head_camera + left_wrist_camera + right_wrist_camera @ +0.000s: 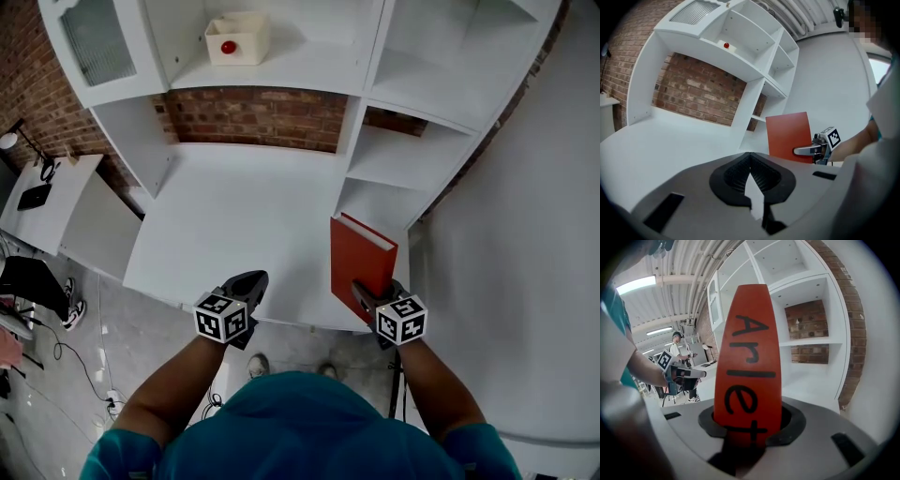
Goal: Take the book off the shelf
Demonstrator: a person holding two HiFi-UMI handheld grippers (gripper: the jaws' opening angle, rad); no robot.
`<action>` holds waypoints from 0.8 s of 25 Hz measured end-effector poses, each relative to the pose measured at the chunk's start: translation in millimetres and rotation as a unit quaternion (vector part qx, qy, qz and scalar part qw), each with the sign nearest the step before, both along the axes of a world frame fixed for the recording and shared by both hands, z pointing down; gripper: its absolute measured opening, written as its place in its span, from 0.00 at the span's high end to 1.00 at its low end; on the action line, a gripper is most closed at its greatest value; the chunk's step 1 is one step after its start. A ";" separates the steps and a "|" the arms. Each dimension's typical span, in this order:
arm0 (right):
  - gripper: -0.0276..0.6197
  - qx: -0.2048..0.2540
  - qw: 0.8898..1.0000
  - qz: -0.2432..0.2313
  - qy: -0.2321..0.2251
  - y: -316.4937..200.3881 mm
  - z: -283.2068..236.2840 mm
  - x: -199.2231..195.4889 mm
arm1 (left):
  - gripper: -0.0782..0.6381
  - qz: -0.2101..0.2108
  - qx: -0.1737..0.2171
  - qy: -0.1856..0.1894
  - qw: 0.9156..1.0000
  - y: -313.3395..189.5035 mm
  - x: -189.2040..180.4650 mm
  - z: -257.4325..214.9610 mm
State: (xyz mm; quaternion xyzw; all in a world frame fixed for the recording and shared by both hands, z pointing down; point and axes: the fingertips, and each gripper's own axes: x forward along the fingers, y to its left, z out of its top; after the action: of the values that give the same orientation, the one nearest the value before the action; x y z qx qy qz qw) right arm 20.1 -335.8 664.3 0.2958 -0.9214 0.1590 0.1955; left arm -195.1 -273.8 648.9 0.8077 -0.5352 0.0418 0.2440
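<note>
Right of centre in the head view, the red book [362, 258] stands upright with its lower end clamped between the jaws of the right gripper [366, 292]. It is clear of the white shelves [394, 159] and sits over the front right edge of the white desk [234, 225]. Lower left of centre, the left gripper [251, 279] hovers at the desk's front edge, well apart from the book, with its jaws together on nothing.

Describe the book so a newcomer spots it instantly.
Find the white shelf unit on the brick wall, then its desk. At the desk's right front corner the right gripper clamps an upright book. It is the only big red slab; the cream box above shows just a red dot.
</note>
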 end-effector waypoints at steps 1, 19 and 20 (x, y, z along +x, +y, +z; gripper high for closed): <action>0.70 -0.002 1.000 0.000 0.001 0.6 1.5 0.0 | 0.88 0.000 -0.004 0.001 1.000 1.7 -0.1 2.8; 0.70 -0.042 0.999 0.004 0.002 9.4 24.6 1.3 | 0.88 0.013 -0.042 0.005 0.999 19.2 7.0 32.6; 0.70 -0.043 0.999 0.005 0.002 9.1 25.3 2.1 | 0.88 0.010 -0.041 0.005 0.999 18.4 4.9 32.6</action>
State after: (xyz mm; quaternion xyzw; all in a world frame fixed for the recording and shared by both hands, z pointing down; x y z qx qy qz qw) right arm 22.2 -326.6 689.6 0.2918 -0.9121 0.1986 0.2086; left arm -190.2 -255.5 681.6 0.8022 -0.5240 0.0626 0.2793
